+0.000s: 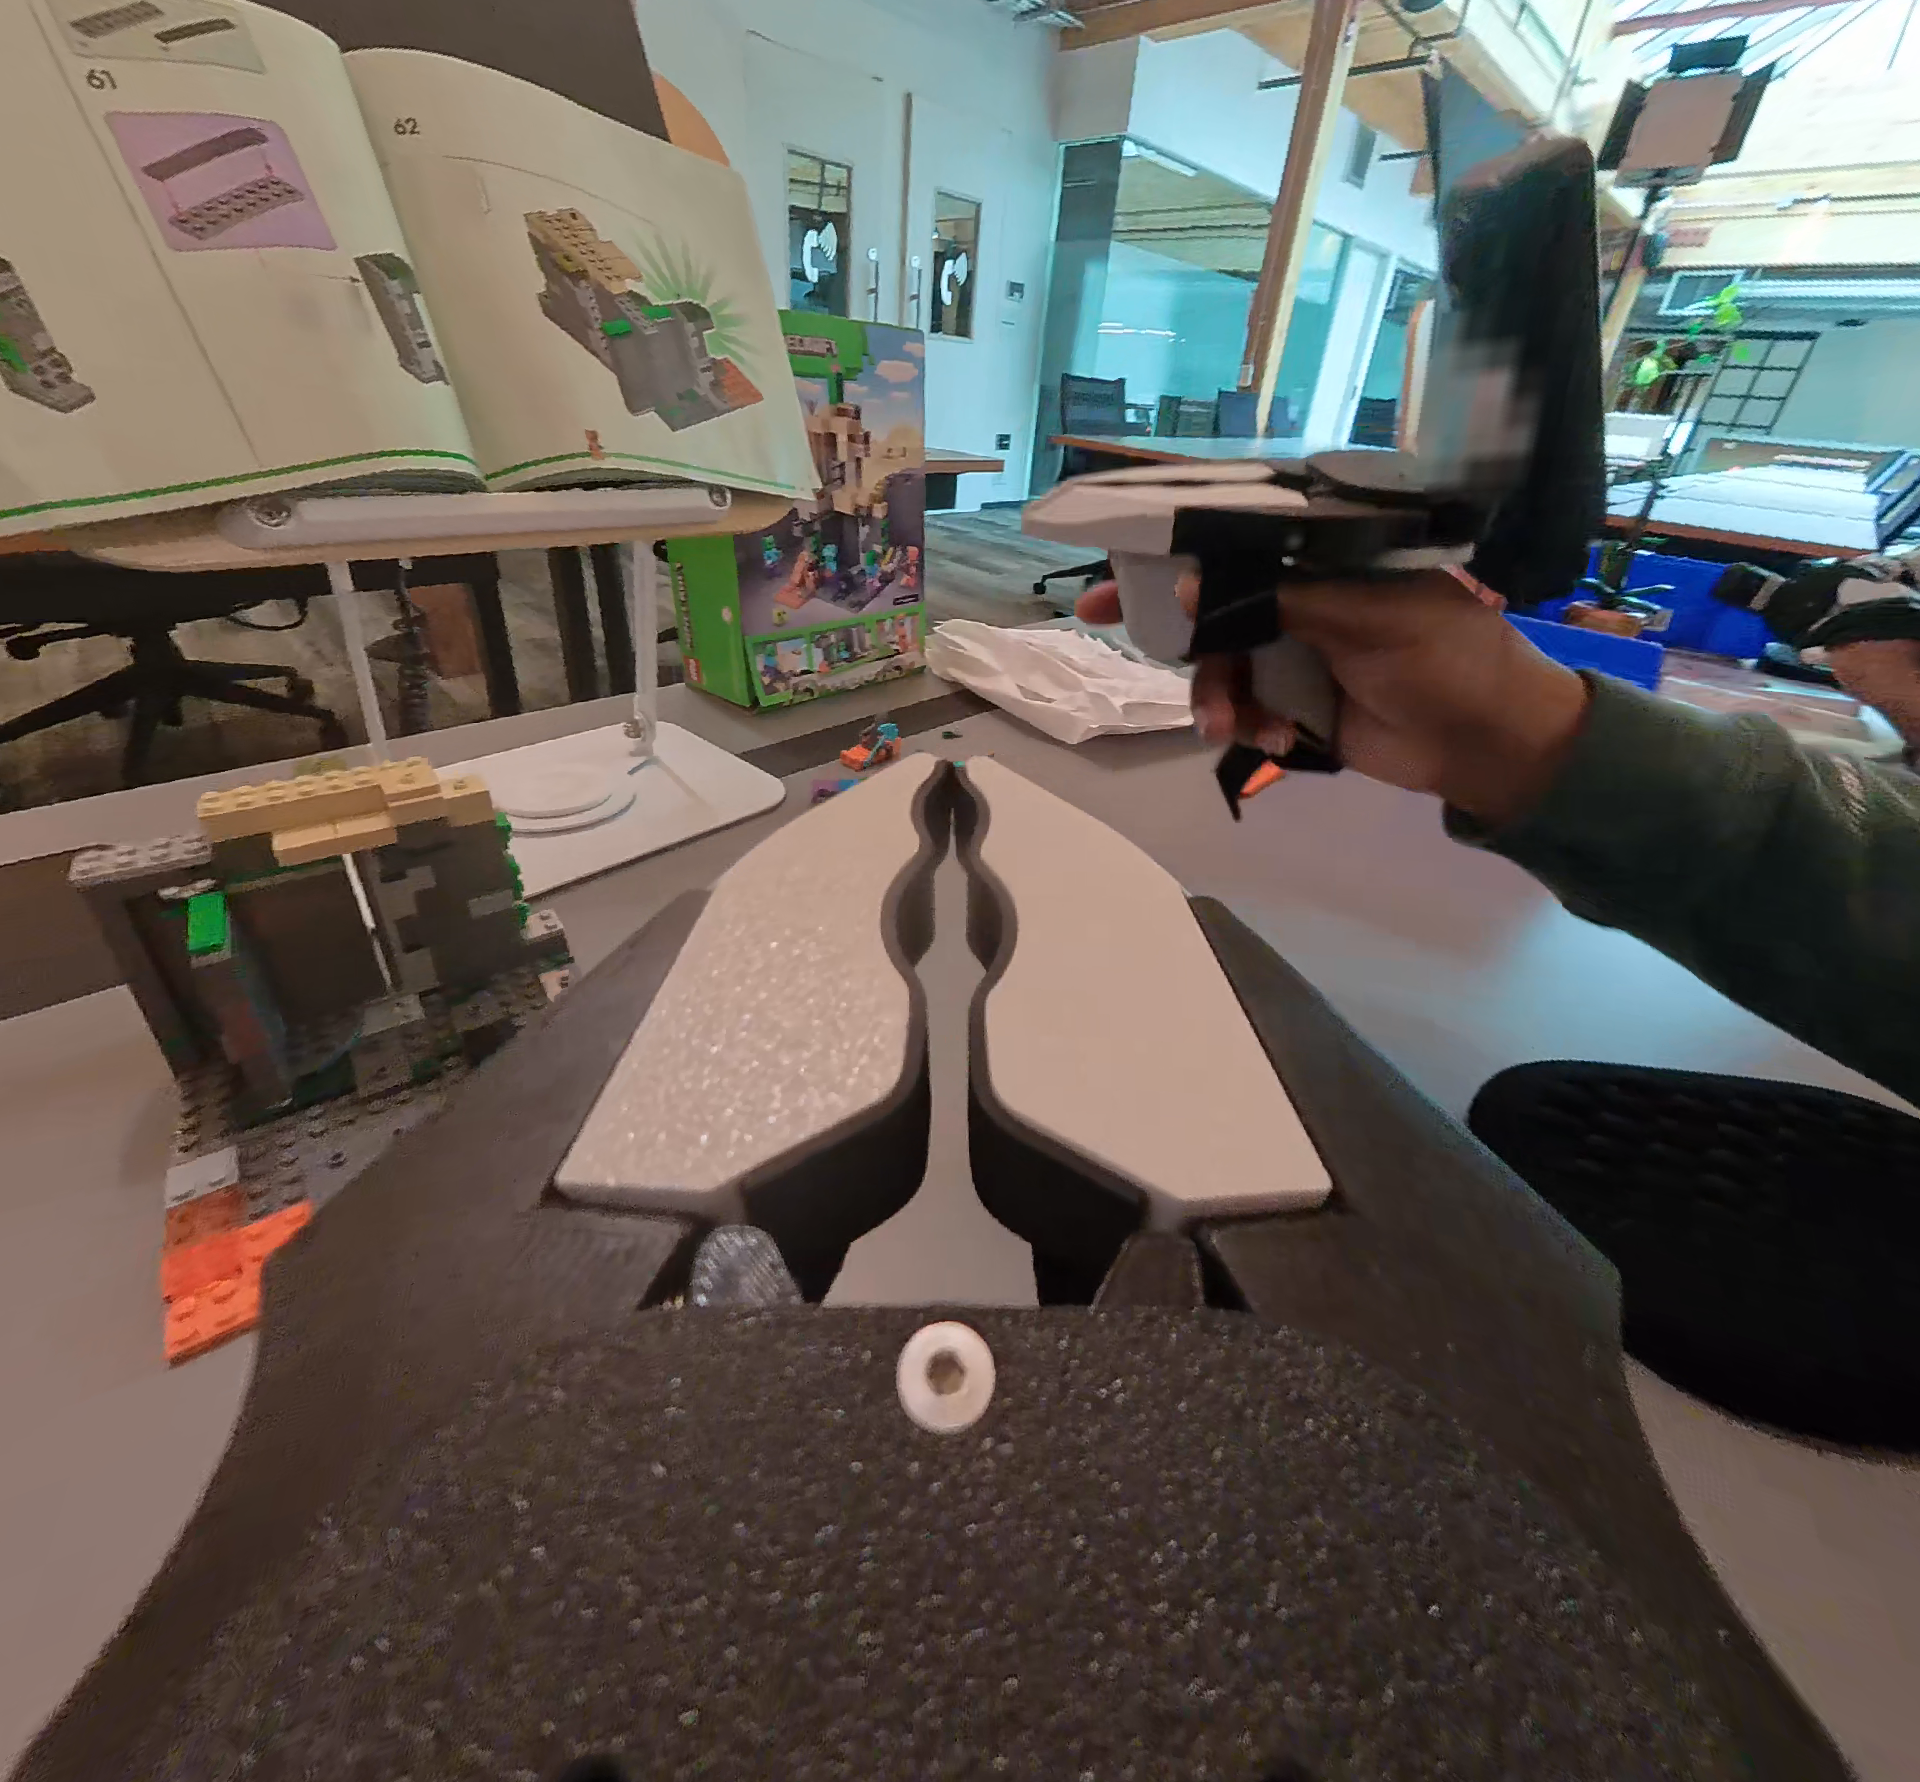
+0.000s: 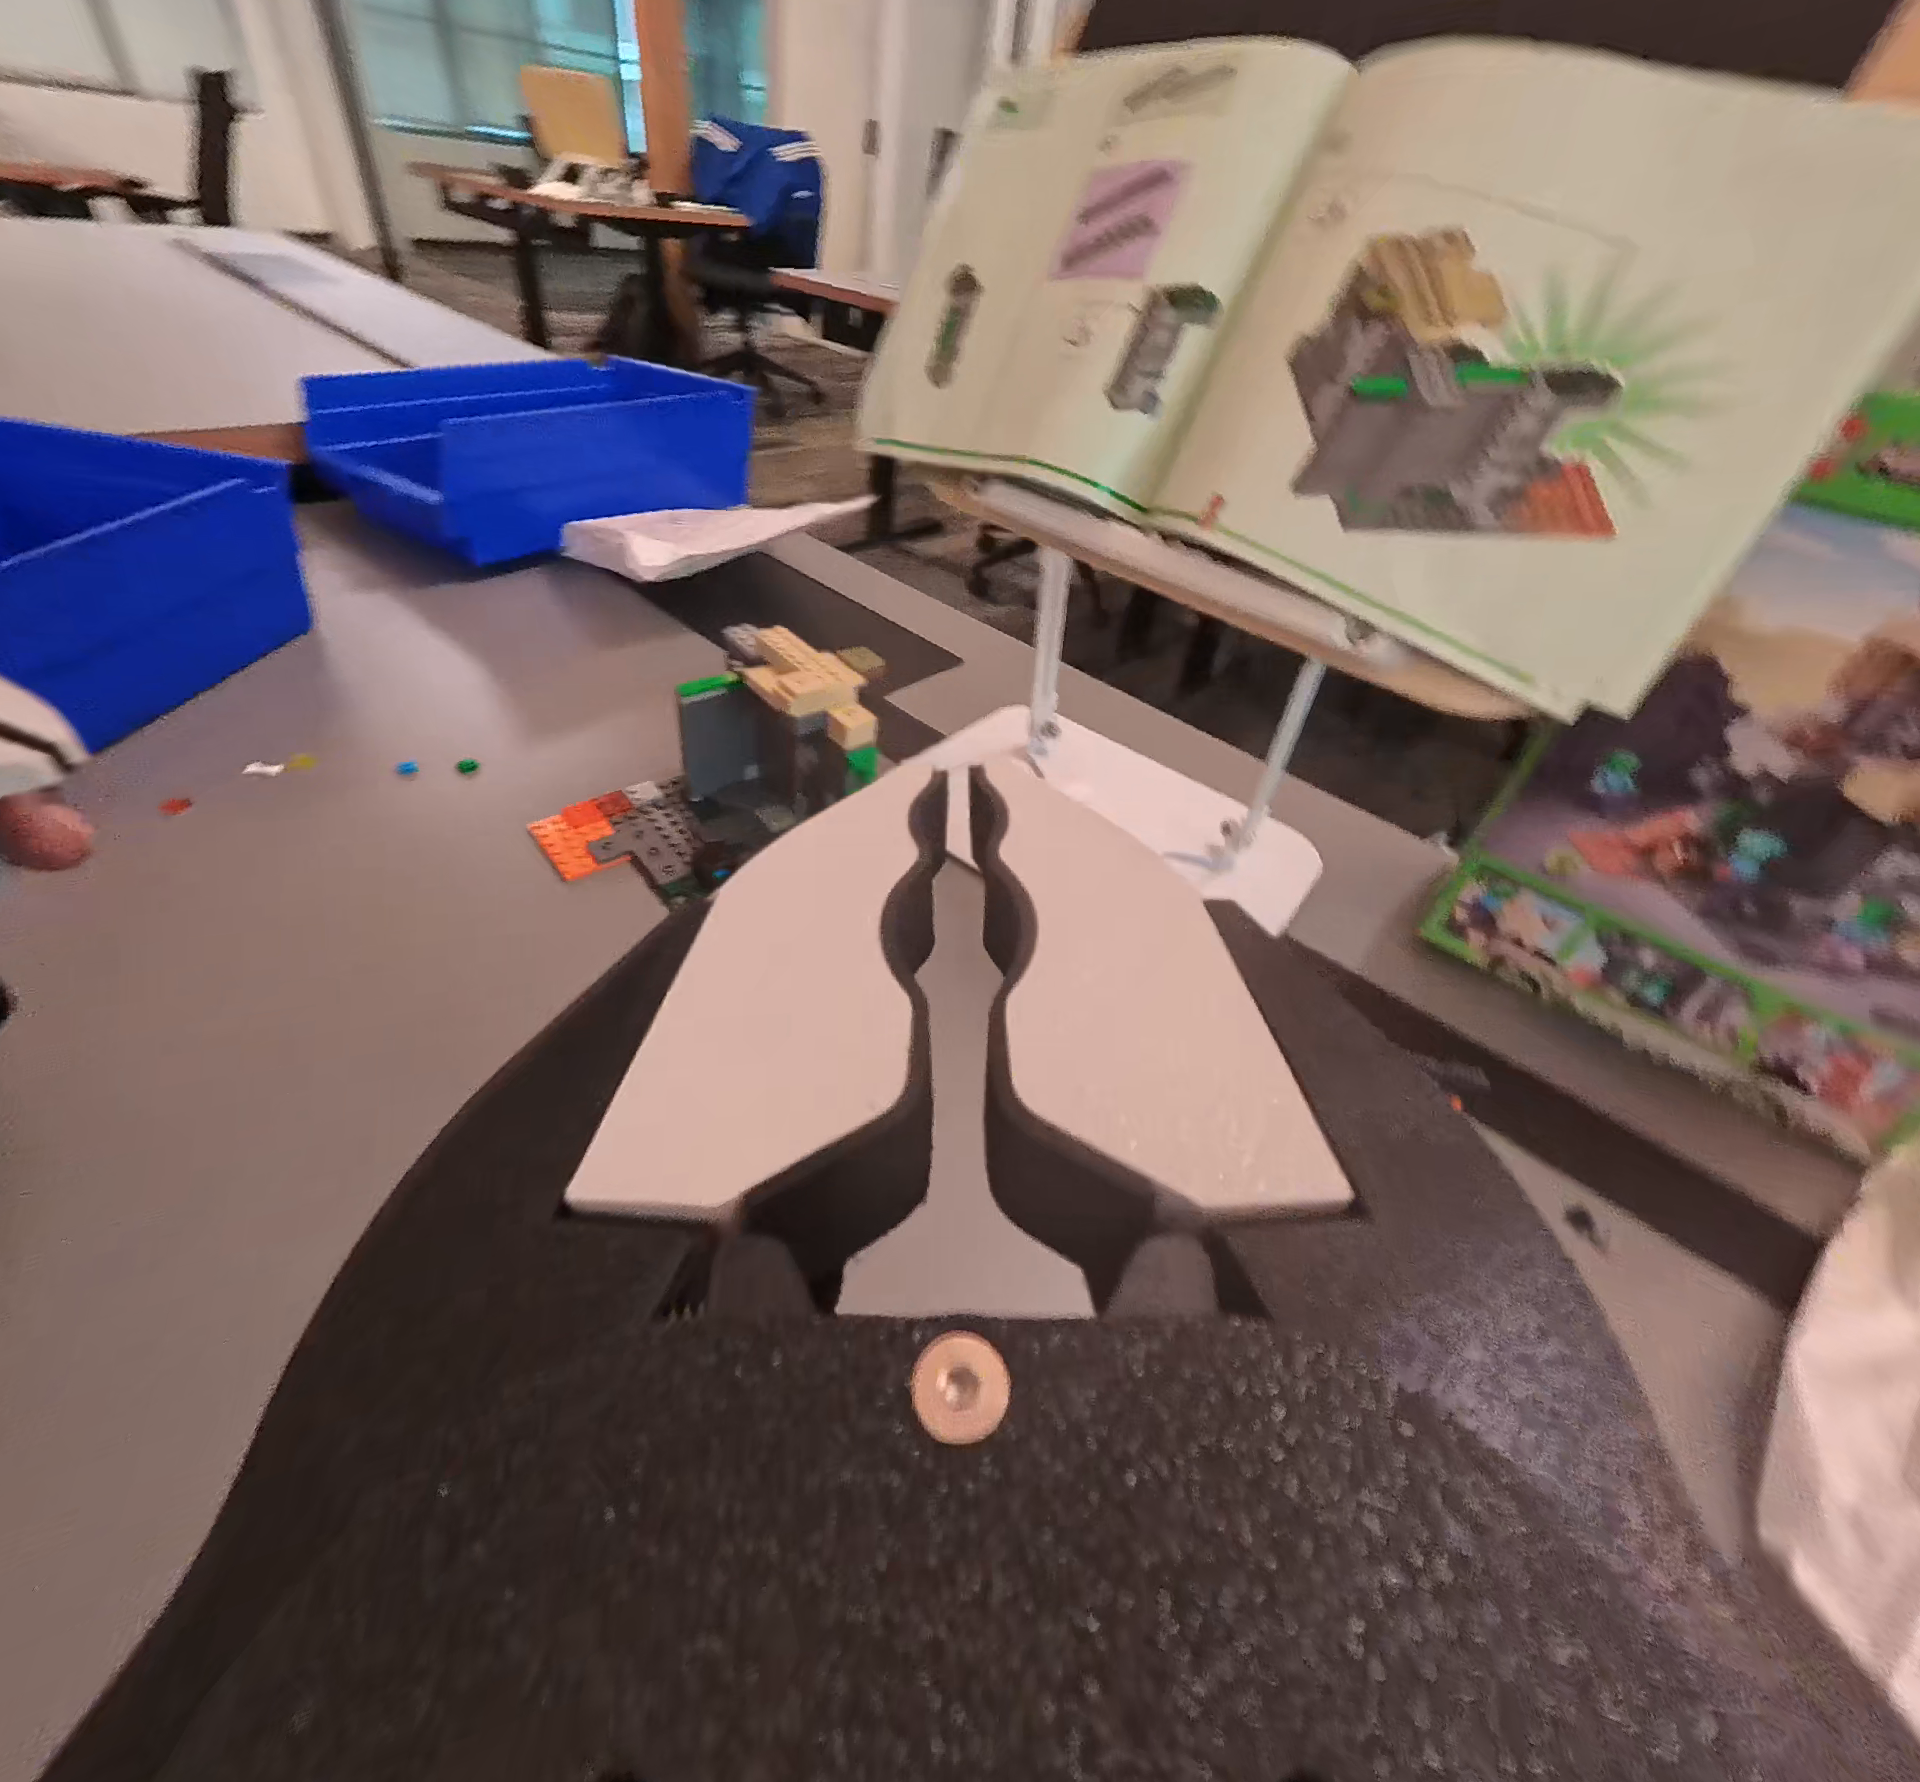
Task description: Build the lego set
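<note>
Closest to my left camera is the grainy black housing with a white screw, and beyond it my left gripper (image 1: pixel 951 774), its pale pebbled fingers (image 1: pixel 769 994) pressed together at the tips with nothing between them. On my right camera the right gripper (image 2: pixel 958 776) looks much the same, but a thin gap shows between its tips and it carries nothing; the left view also shows it held up in a hand (image 1: pixel 1403 683), sideways and partly under a mosaic patch.

Now the half-built lego model (image 1: pixel 332 932): blocky grey and dark-green walls, tan studded bricks on top, orange flat plates at its foot. It stands on the grey matte table (image 1: pixel 1351 901) near the far edge, just beside the white stand base (image 1: pixel 623 787). My left housing cuts off its lower right corner.

An open instruction booklet (image 2: pixel 1351 309) of pale green paper rests on the raised stand, its pages blurred on the right camera. A green printed set box (image 1: pixel 831 527) stands at the table's far edge, with crumpled white paper (image 1: pixel 1049 678) beside it. Shiny blue plastic bins (image 2: pixel 520 444) sit toward the left edge, one cut off by the frame. Tiny loose pieces (image 2: pixel 405 768) are too small to identify.
</note>
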`<state>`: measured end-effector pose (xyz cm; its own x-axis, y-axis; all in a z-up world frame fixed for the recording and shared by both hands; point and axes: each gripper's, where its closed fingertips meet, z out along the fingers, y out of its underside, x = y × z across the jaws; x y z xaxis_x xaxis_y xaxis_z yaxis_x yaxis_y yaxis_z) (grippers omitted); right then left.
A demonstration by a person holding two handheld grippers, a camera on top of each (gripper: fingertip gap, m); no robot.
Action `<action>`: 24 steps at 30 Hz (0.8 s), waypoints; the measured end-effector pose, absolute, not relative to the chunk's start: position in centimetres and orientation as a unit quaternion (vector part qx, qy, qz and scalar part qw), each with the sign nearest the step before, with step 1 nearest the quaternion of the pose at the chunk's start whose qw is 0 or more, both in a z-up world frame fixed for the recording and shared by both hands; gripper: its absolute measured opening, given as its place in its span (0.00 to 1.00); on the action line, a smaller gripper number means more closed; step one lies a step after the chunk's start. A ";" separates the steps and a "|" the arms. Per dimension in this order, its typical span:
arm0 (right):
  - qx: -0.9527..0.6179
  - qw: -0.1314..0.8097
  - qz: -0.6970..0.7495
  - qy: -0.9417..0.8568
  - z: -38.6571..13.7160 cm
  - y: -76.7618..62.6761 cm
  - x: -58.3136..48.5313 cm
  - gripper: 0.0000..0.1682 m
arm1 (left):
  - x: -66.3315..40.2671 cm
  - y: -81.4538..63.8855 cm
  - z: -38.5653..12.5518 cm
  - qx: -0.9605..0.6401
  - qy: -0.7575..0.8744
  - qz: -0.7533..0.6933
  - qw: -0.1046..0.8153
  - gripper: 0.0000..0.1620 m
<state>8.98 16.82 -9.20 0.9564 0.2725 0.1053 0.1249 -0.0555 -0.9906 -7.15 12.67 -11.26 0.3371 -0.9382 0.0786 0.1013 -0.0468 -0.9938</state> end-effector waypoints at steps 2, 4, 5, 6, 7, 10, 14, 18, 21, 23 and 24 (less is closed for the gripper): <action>-0.733 0.672 0.048 -0.091 -10.6 17.1 9.8 0.00 | -6.8 13.4 -11.1 -0.577 0.366 -0.430 0.590 0.00; -0.740 0.670 0.044 -0.050 -11.8 17.3 10.4 0.00 | -6.3 14.3 -10.9 -0.581 0.365 -0.416 0.597 0.00; -0.741 0.669 0.041 -0.032 -12.3 17.4 10.6 0.00 | -6.0 14.8 -10.7 -0.582 0.363 -0.409 0.602 0.00; -0.742 0.670 0.039 -0.015 -12.8 17.5 10.7 0.00 | -5.7 15.4 -10.6 -0.583 0.361 -0.402 0.606 0.00; -0.743 0.669 0.035 0.001 -13.3 17.6 10.9 0.00 | -5.4 15.9 -10.5 -0.585 0.361 -0.395 0.610 0.00; -0.744 0.667 0.030 0.032 -14.5 17.9 11.2 0.00 | -4.2 17.7 -10.5 -0.590 0.359 -0.372 0.621 0.00; -0.752 0.659 0.012 0.034 -16.4 18.3 11.2 0.00 | -2.7 20.4 -11.1 -0.603 0.354 -0.344 0.627 0.00; -0.758 0.652 -0.003 0.026 -17.6 18.4 11.1 0.00 | -1.7 23.3 -12.3 -0.619 0.338 -0.318 0.634 0.00; -0.757 0.653 -0.009 0.024 -17.8 18.4 11.3 0.00 | -1.5 25.2 -14.0 -0.638 0.322 -0.296 0.634 0.00; -0.756 0.654 -0.016 0.022 -17.9 18.4 11.5 0.00 | -1.5 25.5 -15.1 -0.645 0.313 -0.289 0.634 0.00; -0.757 0.653 -0.018 0.021 -18.1 18.3 11.5 0.00 | -1.5 25.5 -15.6 -0.649 0.315 -0.282 0.633 0.00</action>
<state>11.54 18.34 -18.09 0.9985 -0.0551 -0.0005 -0.0086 -0.1475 -0.9890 -1.45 25.52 -15.58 0.6427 -0.7654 -0.0321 -0.0510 -0.0010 -0.9987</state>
